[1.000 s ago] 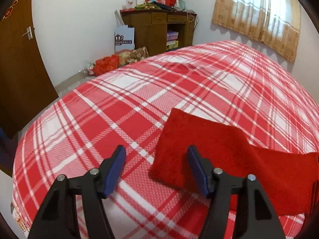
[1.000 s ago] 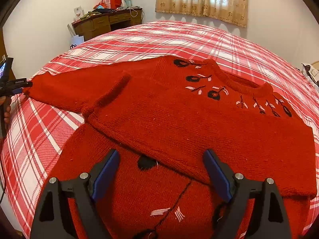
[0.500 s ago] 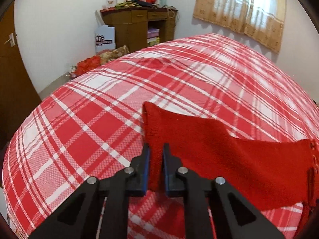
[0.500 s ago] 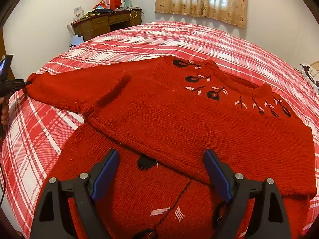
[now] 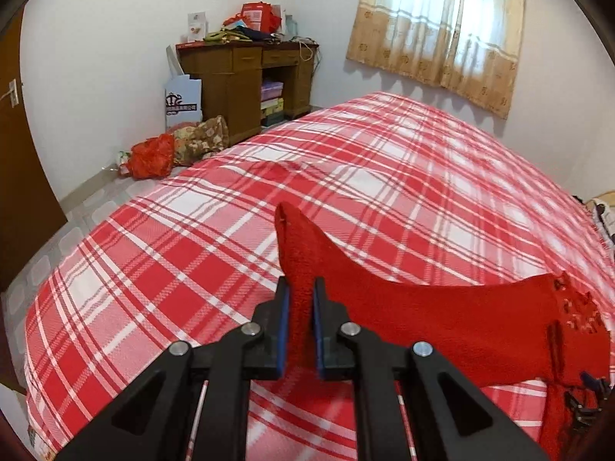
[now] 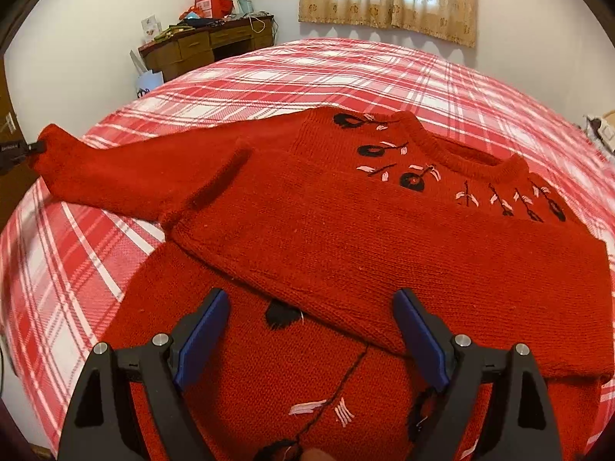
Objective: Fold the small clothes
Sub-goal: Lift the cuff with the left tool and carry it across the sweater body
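Sweater (image 6: 346, 238), a red knit, lies across the middle of the bed (image 6: 346, 73); I judge it soft, floppy and fairly heavy, best taken by cuffs and hem corners. My left gripper (image 5: 299, 307) is clamped on the sleeve (image 5: 423, 319) cuff at lower centre; a second ago its jaws stood wide around that cuff, which now rises off the bed. My right gripper (image 6: 311, 330) hangs wide, holding nothing, over the hem.

Perhaps unreadable lettering on bag (image 5: 183, 103)
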Action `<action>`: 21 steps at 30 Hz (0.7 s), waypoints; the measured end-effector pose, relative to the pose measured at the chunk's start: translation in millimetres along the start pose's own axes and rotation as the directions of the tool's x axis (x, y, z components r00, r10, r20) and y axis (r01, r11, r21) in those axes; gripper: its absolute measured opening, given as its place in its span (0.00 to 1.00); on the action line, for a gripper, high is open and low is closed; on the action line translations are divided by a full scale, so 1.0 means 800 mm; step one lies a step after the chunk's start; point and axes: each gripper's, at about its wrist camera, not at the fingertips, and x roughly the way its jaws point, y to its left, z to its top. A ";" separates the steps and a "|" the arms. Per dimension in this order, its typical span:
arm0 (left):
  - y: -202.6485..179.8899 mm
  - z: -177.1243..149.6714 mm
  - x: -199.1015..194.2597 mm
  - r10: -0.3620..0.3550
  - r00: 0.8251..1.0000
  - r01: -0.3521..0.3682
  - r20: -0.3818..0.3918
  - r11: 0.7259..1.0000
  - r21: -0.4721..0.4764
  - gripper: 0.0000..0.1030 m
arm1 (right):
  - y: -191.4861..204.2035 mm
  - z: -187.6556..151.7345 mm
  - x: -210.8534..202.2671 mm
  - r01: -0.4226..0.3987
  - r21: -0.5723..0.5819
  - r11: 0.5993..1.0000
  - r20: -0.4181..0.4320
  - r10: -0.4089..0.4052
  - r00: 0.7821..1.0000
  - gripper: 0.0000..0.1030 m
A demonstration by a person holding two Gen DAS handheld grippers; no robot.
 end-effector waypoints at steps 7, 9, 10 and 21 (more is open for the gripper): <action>-0.025 0.010 -0.037 -0.070 0.997 0.069 0.027 0.997 0.017 0.11 | -0.006 0.000 -0.027 0.050 -0.012 0.999 0.011 -0.050 0.999 0.86; -0.031 0.013 -0.045 -0.090 0.995 0.090 0.031 0.996 0.015 0.11 | -0.014 -0.003 -0.040 0.053 0.005 0.999 0.014 -0.053 0.998 0.86; -0.035 0.015 -0.049 -0.102 0.994 0.102 0.029 0.995 0.011 0.11 | -0.019 -0.005 -0.048 0.050 0.018 0.999 0.014 -0.051 0.999 0.86; -0.078 0.020 -0.076 -0.207 0.978 0.207 0.025 0.978 0.015 0.11 | -0.076 -0.051 -0.152 0.071 0.081 0.994 0.045 -0.075 0.996 0.86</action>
